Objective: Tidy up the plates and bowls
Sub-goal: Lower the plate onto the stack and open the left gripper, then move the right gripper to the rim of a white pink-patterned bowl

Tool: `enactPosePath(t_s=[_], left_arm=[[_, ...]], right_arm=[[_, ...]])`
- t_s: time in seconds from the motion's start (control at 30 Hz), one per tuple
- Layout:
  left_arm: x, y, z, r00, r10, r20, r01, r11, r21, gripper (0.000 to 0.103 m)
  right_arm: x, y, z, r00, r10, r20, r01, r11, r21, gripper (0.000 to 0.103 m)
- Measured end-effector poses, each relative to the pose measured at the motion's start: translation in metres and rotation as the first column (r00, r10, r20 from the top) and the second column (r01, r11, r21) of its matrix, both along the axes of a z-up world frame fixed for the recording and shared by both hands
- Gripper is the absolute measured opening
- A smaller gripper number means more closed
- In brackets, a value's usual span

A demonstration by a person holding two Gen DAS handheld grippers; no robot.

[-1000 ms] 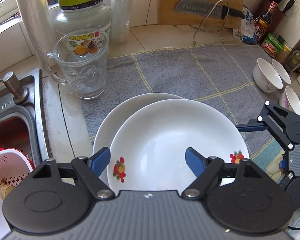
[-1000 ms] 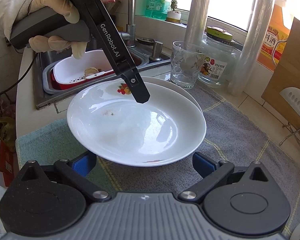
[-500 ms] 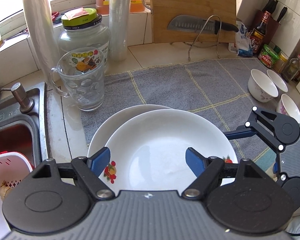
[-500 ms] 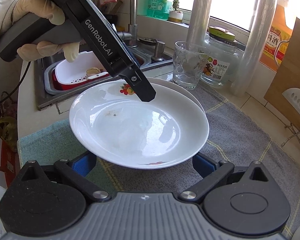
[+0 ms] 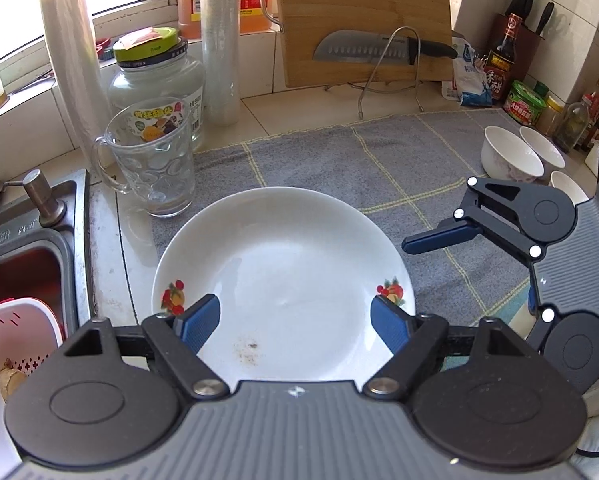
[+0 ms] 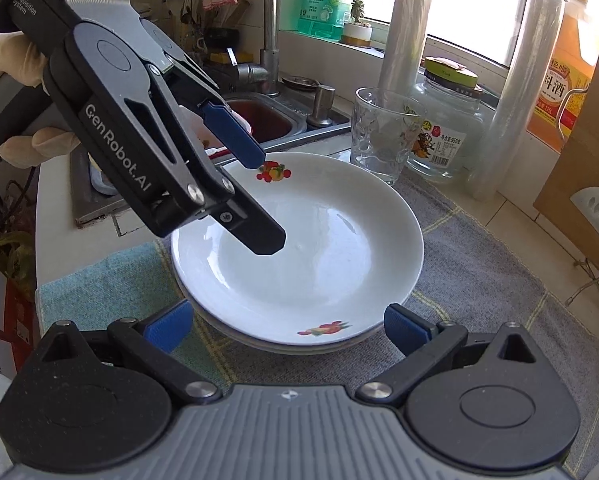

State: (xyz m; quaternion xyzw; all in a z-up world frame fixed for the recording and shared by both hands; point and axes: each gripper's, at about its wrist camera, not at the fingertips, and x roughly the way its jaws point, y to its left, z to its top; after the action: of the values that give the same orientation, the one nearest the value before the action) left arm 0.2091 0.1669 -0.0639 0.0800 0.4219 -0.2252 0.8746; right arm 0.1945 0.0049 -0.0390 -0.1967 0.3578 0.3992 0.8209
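Left gripper (image 5: 295, 322) fingers spread wide above the top plate (image 5: 283, 276), right gripper (image 6: 287, 326) fingers wide too, holding nothing; plates sit stacked on the worktop (image 5: 299, 108) towel (image 5: 379, 160), three bowls (image 5: 511, 158) still loose far right.

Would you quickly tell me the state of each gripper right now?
Left gripper: open, holding nothing, above the top plate.
Right gripper: open, holding nothing, at the near edge of the plate stack.

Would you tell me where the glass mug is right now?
In the left wrist view the glass mug stands upper left, between the sink and the plates.
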Motion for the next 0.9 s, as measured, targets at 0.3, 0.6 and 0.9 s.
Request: enactPosePath(t_s=[0.3,0.6,0.9], left_arm=[[-0.019,-0.009,-0.001,0.995,0.008,0.095,-0.003,0.998,-0.059,0.090],[-0.029,-0.053,-0.003,0.968,-0.105,0.229,0.123,0.990,-0.065,0.100],[-0.024,-0.122,-0.018,0.933,-0.260,0.250,0.284,0.956,-0.066,0.100]], right_arm=[[-0.009,-0.024,-0.002,0.990,-0.144,0.010,0.144,0.989,-0.015,0.103],[-0.030,-0.084,0.005,0.888,-0.455,0.064,0.458,0.888,-0.041,0.103],[-0.057,-0.159,0.013,0.737,-0.666,0.112,0.675,0.733,-0.080,0.103]])
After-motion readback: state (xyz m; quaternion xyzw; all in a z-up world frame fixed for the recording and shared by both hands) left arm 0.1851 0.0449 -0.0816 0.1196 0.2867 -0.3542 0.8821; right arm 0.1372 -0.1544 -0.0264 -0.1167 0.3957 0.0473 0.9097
